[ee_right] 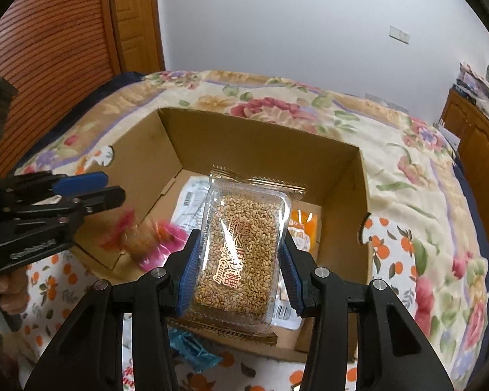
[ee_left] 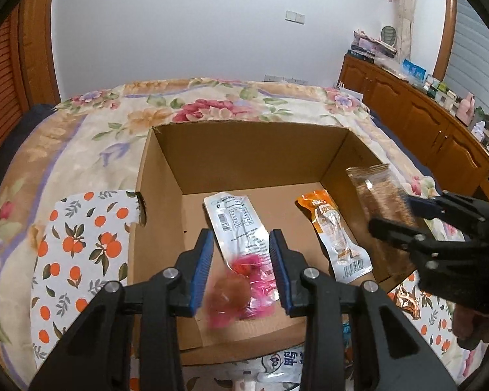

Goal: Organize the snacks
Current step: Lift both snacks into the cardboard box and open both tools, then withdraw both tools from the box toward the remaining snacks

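Gripping across its long sides, the sesame candy pack is clamped in the right gripper over the cardboard box. Rigid tray, slick film; brittle bar judged. Left gripper jaws released, pink candy blurred, apparently dropping free.

I am seeing a floral bedspread covering the bed, with an orange-print cloth lying over it at the near side. A wooden sideboard is standing along the right, clutter sitting on top, and a white wall is rising behind.
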{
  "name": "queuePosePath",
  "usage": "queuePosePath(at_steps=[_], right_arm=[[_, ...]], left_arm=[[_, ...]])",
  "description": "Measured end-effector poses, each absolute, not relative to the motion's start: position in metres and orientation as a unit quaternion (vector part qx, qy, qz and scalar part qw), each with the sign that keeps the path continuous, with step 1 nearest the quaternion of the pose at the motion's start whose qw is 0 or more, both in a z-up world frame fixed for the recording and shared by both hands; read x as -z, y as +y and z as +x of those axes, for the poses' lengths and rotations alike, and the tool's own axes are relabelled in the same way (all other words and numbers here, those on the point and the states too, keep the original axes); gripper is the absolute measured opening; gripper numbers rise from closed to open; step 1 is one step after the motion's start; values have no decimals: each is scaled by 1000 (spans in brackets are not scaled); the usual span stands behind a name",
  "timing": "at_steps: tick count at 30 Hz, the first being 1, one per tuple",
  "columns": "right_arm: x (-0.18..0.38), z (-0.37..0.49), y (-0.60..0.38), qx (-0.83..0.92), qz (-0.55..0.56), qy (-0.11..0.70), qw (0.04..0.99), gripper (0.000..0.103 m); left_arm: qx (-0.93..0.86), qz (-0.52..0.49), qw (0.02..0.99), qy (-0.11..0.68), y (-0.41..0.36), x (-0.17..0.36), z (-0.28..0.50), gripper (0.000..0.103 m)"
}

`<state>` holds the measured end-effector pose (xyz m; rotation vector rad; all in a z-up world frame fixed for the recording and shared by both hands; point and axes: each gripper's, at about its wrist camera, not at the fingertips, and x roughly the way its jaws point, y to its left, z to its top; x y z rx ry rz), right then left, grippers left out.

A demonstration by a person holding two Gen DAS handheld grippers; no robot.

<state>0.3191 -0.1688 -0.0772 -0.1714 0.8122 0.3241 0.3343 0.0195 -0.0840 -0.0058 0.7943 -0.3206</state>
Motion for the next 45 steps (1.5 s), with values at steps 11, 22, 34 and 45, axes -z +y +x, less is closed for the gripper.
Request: queuePosePath(at_steps=[11, 22, 34, 45], right_arm=[[105, 334, -167, -146, -79, 422, 891, 52], [73, 282, -188, -152, -53, 402, 901, 57], [57, 214, -237, -127, -14, 392, 911, 91], [69, 178, -255, -112, -6, 400, 910, 91]], left_arm=[[153, 6, 914, 376, 24, 85, 324, 35], [168, 29, 921, 350, 19, 64, 271, 77], [188, 41, 909, 369, 15, 58, 206, 84], [168, 22, 904, 393, 29, 65, 171, 87]])
